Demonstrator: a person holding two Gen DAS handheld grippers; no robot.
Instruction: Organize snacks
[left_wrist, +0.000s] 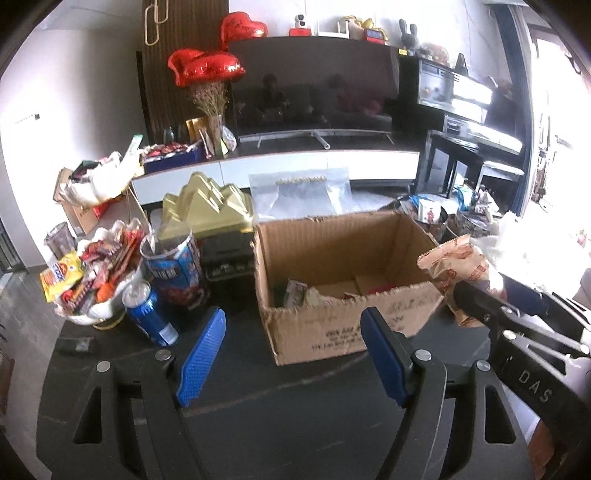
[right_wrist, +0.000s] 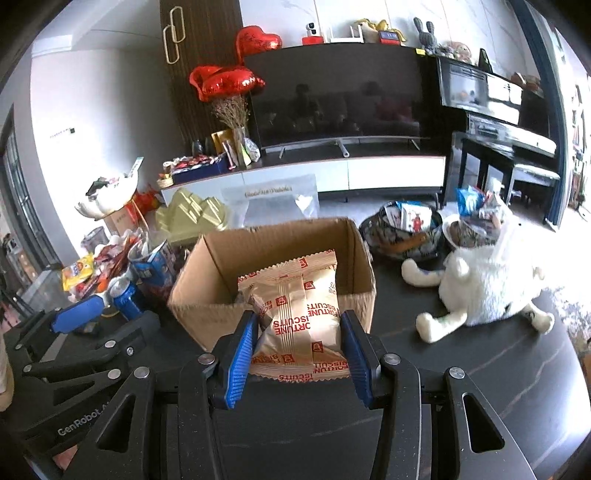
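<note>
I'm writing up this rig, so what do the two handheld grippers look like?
Both match: the left gripper and right gripper have black angular linkage arms with silver rivets and textured blue finger pads. White lettering marks the bodies. No cables or sleeves show.

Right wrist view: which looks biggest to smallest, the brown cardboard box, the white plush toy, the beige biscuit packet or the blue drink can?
1. Brown cardboard box
2. White plush toy
3. Beige biscuit packet, held in the right gripper closest to the camera, so it probably looks larger than it is
4. Blue drink can
</note>
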